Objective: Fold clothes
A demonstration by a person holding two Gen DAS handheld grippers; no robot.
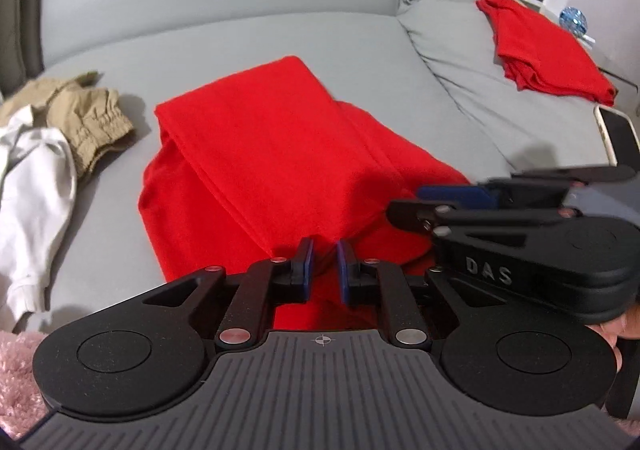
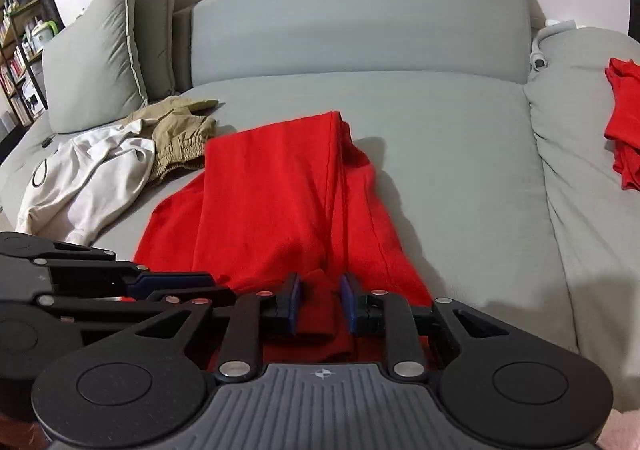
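Note:
A red garment (image 1: 260,153) (image 2: 272,189) lies on the grey sofa seat (image 1: 240,41), its upper layer folded over the lower one. Both grippers sit side by side at its near edge. My left gripper (image 1: 325,270) (image 2: 208,288) has its blue pads a small gap apart, and the red cloth lies under and between them without being pinched. My right gripper (image 2: 322,302) (image 1: 408,203) has a raised ridge of the red cloth filling the gap between its pads, which press on it.
Khaki shorts (image 1: 88,117) (image 2: 180,133) and a white garment (image 1: 32,189) (image 2: 88,173) lie crumpled to the left. A folded red garment (image 1: 544,49) (image 2: 624,121) and a phone (image 1: 618,137) rest on the right armrest. Grey cushions (image 2: 96,57) lean at the back left.

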